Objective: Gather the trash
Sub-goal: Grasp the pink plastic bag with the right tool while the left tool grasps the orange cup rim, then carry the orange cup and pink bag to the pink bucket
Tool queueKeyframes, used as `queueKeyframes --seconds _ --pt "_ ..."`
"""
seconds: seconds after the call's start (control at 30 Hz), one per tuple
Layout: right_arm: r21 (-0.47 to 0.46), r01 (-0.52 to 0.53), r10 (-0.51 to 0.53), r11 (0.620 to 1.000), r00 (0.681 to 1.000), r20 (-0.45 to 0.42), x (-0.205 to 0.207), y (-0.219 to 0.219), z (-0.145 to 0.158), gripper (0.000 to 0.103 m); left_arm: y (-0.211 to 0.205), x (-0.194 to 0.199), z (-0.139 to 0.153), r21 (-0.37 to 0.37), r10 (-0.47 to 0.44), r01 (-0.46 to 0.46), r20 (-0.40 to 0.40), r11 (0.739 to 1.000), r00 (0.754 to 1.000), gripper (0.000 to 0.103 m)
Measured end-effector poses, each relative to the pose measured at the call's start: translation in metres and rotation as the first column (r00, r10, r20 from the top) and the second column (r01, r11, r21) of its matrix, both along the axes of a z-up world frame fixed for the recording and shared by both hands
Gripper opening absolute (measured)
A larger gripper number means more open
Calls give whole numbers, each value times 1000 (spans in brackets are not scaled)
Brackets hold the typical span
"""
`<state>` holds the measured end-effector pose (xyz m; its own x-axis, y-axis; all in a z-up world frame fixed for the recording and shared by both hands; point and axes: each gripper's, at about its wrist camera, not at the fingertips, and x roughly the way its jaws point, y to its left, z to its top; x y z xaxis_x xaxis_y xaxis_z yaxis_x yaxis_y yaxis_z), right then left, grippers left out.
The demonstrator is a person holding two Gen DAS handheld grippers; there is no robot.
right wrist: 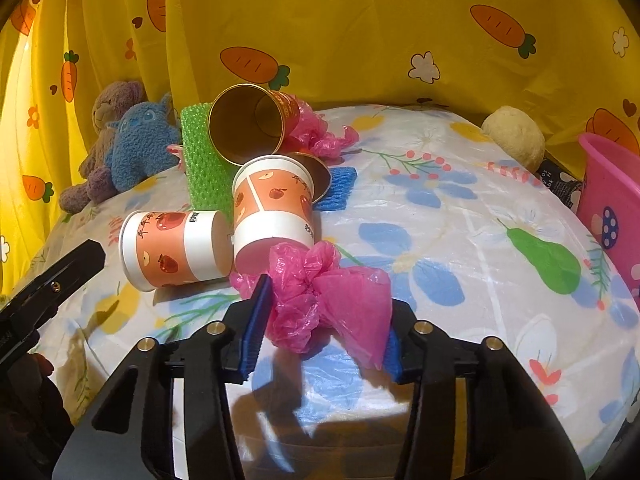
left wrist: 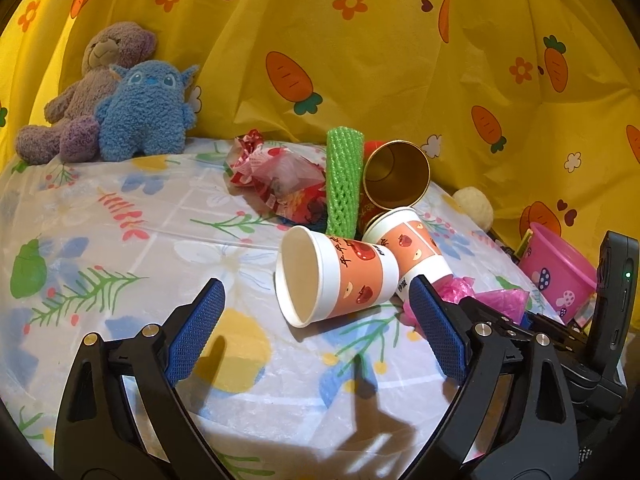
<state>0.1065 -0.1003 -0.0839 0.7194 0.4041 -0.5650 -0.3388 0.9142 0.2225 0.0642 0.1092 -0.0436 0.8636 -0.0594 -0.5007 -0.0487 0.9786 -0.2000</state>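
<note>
My right gripper [right wrist: 328, 300] is shut on a crumpled pink plastic bag [right wrist: 320, 300], its blue pads pressing both sides just above the tablecloth. My left gripper [left wrist: 316, 284] stands open. An apple-printed paper cup [left wrist: 336, 276] lies on its side just ahead of the left gripper's fingers, untouched. A second matching cup [left wrist: 408, 244] leans behind it, base toward the right finger. Behind them lie a gold-lined cup [left wrist: 396, 178], a green foam net [left wrist: 342, 176] and a red wrapper [left wrist: 276, 172]. A blue foam net [right wrist: 338, 184] and another pink bag [right wrist: 320, 136] lie further back.
A pink bucket [right wrist: 612, 208] stands at the table's right edge. A blue plush toy [left wrist: 148, 112] and a brown bear [left wrist: 80, 92] sit at the back left, a cream ball [right wrist: 514, 136] at the back right. A yellow carrot-print curtain hangs behind the flowered tablecloth [left wrist: 120, 220].
</note>
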Motion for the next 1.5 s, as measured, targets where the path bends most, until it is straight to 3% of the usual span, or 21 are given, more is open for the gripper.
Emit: queueKeyframes --seconds 0.1,0.2,0.57,0.83,1.5 --pt "3 -11 10 1000 1000 13 -2 -1 2 25 -2 9 -4 -6 -30 30 -31 1000 999 80" --pt "11 -17 17 1000 1000 23 -4 -2 2 19 -3 16 -9 -28 -58 56 -54 998 997 73" --pt "38 -3 1 999 999 53 -22 -23 8 17 -10 30 -16 -57 -142 137 -101 989 985 23" --pt "54 6 -9 999 998 68 -33 -34 12 17 -11 22 -13 -93 -148 141 -73 986 986 3" --pt "104 46 -57 993 993 101 -50 -65 18 18 -31 -15 15 -68 -148 149 15 987 989 2"
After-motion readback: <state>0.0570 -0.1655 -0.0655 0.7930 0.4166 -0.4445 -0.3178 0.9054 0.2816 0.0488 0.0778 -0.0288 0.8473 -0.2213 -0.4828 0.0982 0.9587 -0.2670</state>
